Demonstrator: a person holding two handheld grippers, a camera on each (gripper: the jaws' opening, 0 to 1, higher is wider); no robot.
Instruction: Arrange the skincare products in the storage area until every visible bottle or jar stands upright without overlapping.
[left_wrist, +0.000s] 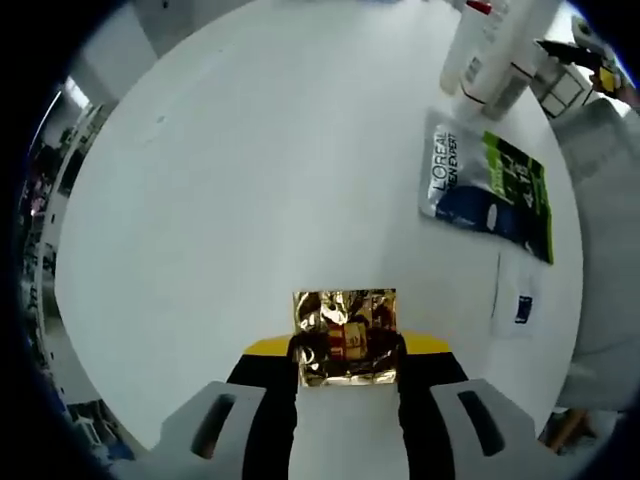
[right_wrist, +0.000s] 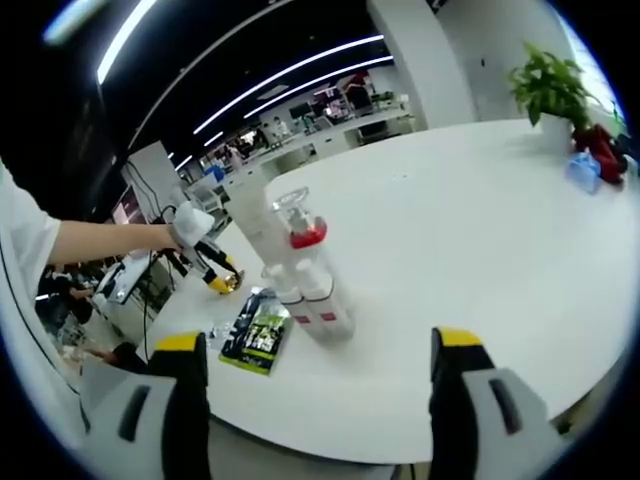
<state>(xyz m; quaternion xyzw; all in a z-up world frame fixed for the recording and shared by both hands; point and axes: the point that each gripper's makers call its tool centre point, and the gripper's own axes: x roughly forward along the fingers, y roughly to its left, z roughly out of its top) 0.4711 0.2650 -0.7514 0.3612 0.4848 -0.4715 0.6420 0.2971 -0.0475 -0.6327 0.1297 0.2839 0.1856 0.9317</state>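
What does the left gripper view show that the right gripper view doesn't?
Left gripper view alone: the left gripper shut on a gold foil sachet, plus a clear sachet on the white table.

Right gripper view alone: a potted plant, and the right gripper with jaws open.

Both: the white bottles and the L'Oreal Men Expert packet.

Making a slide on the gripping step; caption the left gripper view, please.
Left gripper shut on a gold foil sachet above the white table, L'Oreal packet lying nearby.

A gold foil sachet (left_wrist: 346, 337), a green-and-blue pouch (left_wrist: 488, 184) and white bottles (right_wrist: 310, 295) on a white table (left_wrist: 260, 180).
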